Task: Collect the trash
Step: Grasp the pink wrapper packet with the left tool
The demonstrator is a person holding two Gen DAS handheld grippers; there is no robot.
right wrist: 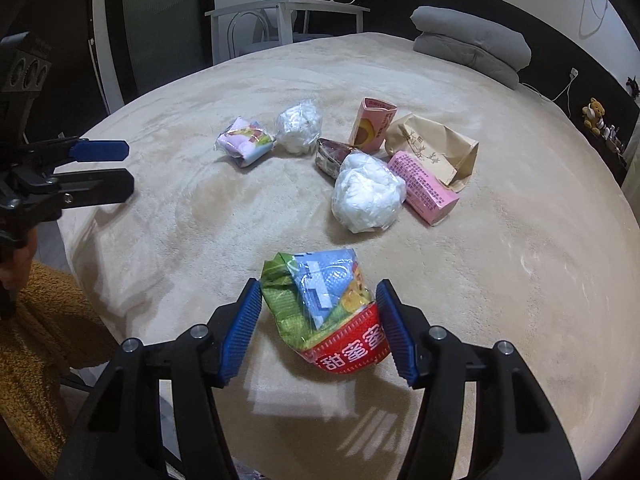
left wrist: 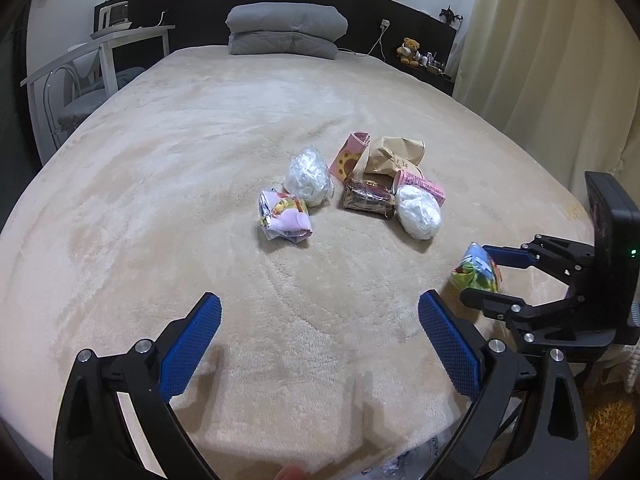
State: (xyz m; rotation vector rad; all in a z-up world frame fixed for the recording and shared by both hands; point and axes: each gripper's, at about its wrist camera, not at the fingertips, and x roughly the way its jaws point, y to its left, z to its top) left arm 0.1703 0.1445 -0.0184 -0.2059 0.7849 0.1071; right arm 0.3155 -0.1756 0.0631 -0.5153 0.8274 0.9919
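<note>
R gripper (right wrist: 318, 320) jaws tight on snack wrapper (right wrist: 328, 312); L gripper (left wrist: 320, 344) jaws wide, empty.

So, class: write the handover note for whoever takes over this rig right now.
Right gripper: shut on the colourful snack wrapper, just above the bed.
Left gripper: open, holding nothing.
Left on the bed: purple wrapper, two white plastic wads, dark foil pack, two pink cartons, brown paper bag.
Done: one piece gripped. No bin clearly in view.
</note>
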